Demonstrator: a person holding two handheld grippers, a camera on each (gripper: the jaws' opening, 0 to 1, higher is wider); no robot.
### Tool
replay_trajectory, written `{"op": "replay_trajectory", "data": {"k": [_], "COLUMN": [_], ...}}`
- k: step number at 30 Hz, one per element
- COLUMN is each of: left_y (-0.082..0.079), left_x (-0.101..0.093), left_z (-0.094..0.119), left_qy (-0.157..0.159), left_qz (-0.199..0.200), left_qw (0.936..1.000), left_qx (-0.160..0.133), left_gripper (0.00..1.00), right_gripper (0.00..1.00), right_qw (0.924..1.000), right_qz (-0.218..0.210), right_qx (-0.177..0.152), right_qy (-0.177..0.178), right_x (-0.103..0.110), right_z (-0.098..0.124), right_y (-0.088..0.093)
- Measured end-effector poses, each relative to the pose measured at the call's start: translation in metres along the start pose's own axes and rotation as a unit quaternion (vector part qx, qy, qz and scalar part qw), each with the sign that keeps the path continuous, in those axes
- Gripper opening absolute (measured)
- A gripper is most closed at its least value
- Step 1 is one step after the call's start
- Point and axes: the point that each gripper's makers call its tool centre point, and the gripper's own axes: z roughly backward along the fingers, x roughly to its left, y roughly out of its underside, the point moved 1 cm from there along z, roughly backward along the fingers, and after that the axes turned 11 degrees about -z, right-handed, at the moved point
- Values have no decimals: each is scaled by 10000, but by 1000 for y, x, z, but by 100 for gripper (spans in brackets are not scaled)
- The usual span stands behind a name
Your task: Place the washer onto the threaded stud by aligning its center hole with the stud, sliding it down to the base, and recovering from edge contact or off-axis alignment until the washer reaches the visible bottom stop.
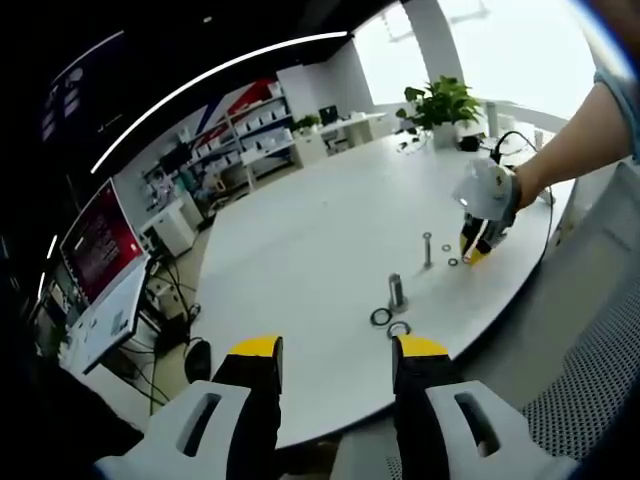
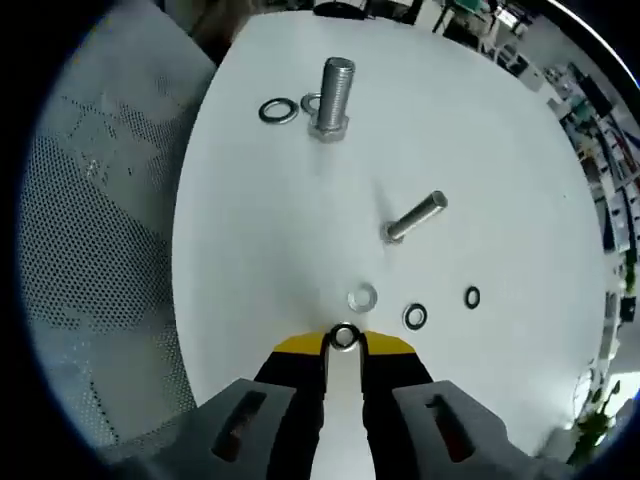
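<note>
On the round white table (image 1: 300,240) stands a thick threaded stud (image 1: 397,292) on a hex base, with two washers (image 1: 380,317) lying beside it. My left gripper (image 1: 340,350) hovers at the table's near edge, open, with nothing between its yellow tips. Farther off rises a thin stud (image 1: 427,248). My right gripper (image 1: 473,250) is low by it, in a person's hand. In the right gripper view, my right gripper (image 2: 343,342) is shut on a small washer (image 2: 343,337), close to the table. The thin stud (image 2: 415,217) stands ahead, and the thick stud (image 2: 337,95) beyond it.
Loose small washers (image 2: 415,317) (image 2: 472,297) and a silver ring (image 2: 362,298) lie between my right gripper and the thin stud. A mesh chair (image 2: 100,200) stands at the table's edge. A potted plant (image 1: 440,100) and cables sit at the far side, and monitors (image 1: 100,260) stand left.
</note>
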Motion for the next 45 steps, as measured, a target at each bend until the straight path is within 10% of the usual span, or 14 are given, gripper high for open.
{"op": "replay_trajectory", "data": {"k": [5,14,29,45], "left_y": [0,1,0,0], "left_x": [0,-1,-1,-2], "left_z": [0,0,0,0], "left_qy": [13,34,45,54], "left_qz": [-11,-30,-41,-54], "left_qw": [10000,10000,10000,10000], "left_qx": [8,17,5,1], "left_gripper": [42,42,42,41], "right_gripper": [14,14,13,13], "right_qw": [9965,9964,9840,9866], "right_qz": [745,-563,-963,-1119], "right_qx": [114,-631,-1483,-1053], "right_qy": [370,-32,207,-550], "right_x": [2,-12,-45,-45], "right_z": [0,24,52,46], "right_y": [-2,-27,-64,-76]}}
